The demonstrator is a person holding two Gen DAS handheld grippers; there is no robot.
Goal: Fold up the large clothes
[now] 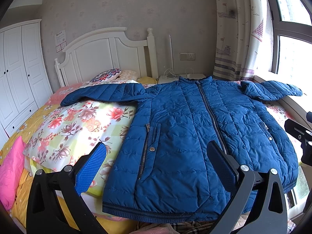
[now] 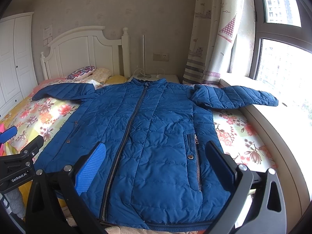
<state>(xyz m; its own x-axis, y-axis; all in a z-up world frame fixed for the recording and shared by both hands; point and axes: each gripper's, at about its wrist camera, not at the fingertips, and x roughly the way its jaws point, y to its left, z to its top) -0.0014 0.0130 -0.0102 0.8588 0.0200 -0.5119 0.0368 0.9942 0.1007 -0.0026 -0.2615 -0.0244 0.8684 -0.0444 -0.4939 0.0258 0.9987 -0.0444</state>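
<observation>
Plainly, the blue quilted jacket (image 1: 187,132) lies face up and zipped on the floral bedspread (image 1: 78,124), collar toward the white headboard (image 1: 105,52), both sleeves spread out sideways; its right-hand sleeve (image 2: 236,97) reaches the window sill (image 2: 273,120). Both the left gripper (image 1: 156,165) and the right gripper (image 2: 156,165) hover above the hem, jaws spread wide, holding nothing.

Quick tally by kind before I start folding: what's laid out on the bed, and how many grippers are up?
Blue quilted jacket: 1
Floral quilt: 1
Pillows at the headboard: 2
Pink cushion: 1
Grippers, left gripper and right gripper: 2, both open
Total: 7
</observation>
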